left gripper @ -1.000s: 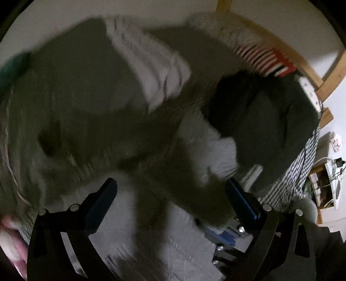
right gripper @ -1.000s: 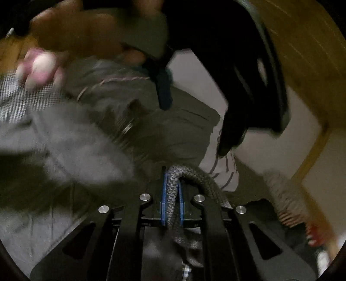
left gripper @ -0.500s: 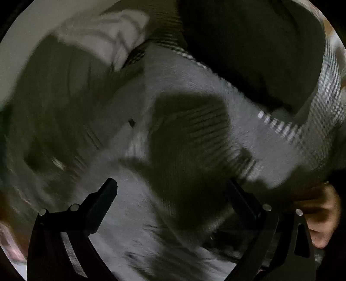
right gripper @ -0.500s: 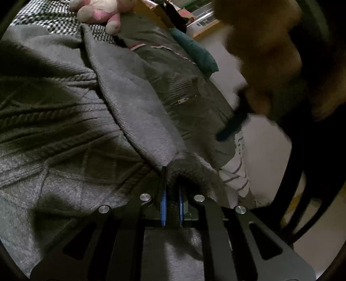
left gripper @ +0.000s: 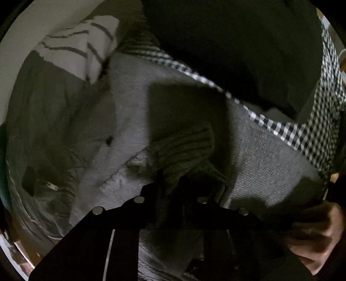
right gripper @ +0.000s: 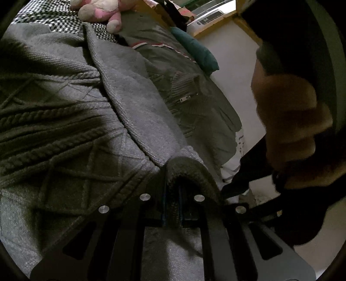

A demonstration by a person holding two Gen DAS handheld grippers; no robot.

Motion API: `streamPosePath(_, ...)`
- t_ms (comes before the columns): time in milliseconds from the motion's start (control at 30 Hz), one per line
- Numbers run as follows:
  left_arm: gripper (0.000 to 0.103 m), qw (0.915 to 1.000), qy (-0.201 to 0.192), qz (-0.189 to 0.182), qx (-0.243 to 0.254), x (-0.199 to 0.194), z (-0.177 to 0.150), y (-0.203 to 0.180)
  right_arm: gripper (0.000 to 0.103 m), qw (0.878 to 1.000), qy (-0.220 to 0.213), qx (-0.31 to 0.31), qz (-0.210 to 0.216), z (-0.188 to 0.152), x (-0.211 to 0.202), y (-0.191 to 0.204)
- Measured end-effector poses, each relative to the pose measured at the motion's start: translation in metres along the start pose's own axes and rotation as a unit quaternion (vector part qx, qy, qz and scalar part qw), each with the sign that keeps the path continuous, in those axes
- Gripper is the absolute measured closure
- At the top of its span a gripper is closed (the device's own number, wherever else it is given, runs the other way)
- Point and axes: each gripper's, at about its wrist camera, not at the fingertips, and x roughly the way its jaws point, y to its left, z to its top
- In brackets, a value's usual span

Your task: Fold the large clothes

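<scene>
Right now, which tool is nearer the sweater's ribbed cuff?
Left. The left tool is shut on the ribbed cuff itself. The right tool grips a different edge of the grey sweater, with no cuff between its fingers.

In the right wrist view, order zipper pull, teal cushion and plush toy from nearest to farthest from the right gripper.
1. Zipper pull, mid-frame on the dark garment.
2. Teal cushion, upper right at the bed edge.
3. Plush toy, top, farthest from the right gripper.
</scene>
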Motion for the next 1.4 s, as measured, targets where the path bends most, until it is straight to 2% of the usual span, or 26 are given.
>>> streamPosePath(200, 0.092, 0.9971, -0.047, 0.025, -0.055, -0.033, -0.011, 0.038, 0.094, 1.000, -0.001, 0.006, -0.011, 0.006, 0.001, -0.004)
streamPosePath(367, 0.092, 0.9910, -0.076, 0.036, -0.104, -0.053, -0.031, 0.065, 0.094, 1.000, -0.009, 0.009, -0.027, 0.017, 0.000, -0.011)
streamPosePath(667, 0.091, 0.9708, -0.114, 0.047, -0.206, -0.075, -0.096, 0.126, 0.094, 0.998, -0.037, 0.011, -0.040, 0.057, 0.000, -0.008)
streamPosePath(833, 0.091, 0.9520, -0.123, 0.057, -0.274, -0.074, -0.150, 0.162, 0.094, 0.998, -0.060, 0.004, -0.032, 0.092, 0.000, 0.008)
streamPosePath(967, 0.091, 0.9338, -0.123, 0.053, -0.332, -0.061, -0.195, 0.190, 0.094, 0.997, -0.068, -0.010, -0.022, 0.121, 0.006, 0.031)
streamPosePath(1100, 0.091, 0.9123, -0.123, 0.035, -0.389, -0.024, -0.239, 0.211, 0.094, 0.998, -0.049, -0.031, -0.006, 0.140, 0.019, 0.061)
streamPosePath(1200, 0.091, 0.8947, -0.110, 0.025, -0.432, 0.015, -0.269, 0.221, 0.091, 0.999, -0.028, -0.022, 0.015, 0.148, 0.029, 0.074)
streamPosePath(1233, 0.091, 0.8864, -0.114, 0.013, -0.448, 0.029, -0.281, 0.224, 0.088, 0.999, -0.022, -0.013, 0.030, 0.151, 0.029, 0.076)
streamPosePath(1267, 0.090, 0.8821, -0.115, 0.010, -0.457, 0.035, -0.288, 0.225, 0.068, 0.999, -0.020, -0.005, 0.044, 0.152, 0.029, 0.076)
streamPosePath(1300, 0.090, 0.8726, -0.120, 0.001, -0.473, 0.045, -0.299, 0.225, 0.028, 0.998, -0.024, 0.008, 0.062, 0.152, 0.026, 0.073)
streamPosePath(1333, 0.090, 0.8672, -0.131, -0.005, -0.480, 0.048, -0.306, 0.225, 0.012, 0.996, -0.035, 0.021, 0.079, 0.151, 0.019, 0.069)
streamPosePath(1367, 0.090, 0.8618, -0.147, -0.008, -0.485, 0.049, -0.312, 0.224, 0.005, 0.992, -0.061, 0.046, 0.101, 0.145, 0.008, 0.059)
streamPosePath(1400, 0.089, 0.8576, -0.161, -0.005, -0.489, 0.049, -0.316, 0.222, 0.005, 0.987, -0.074, 0.069, 0.123, 0.140, 0.000, 0.049)
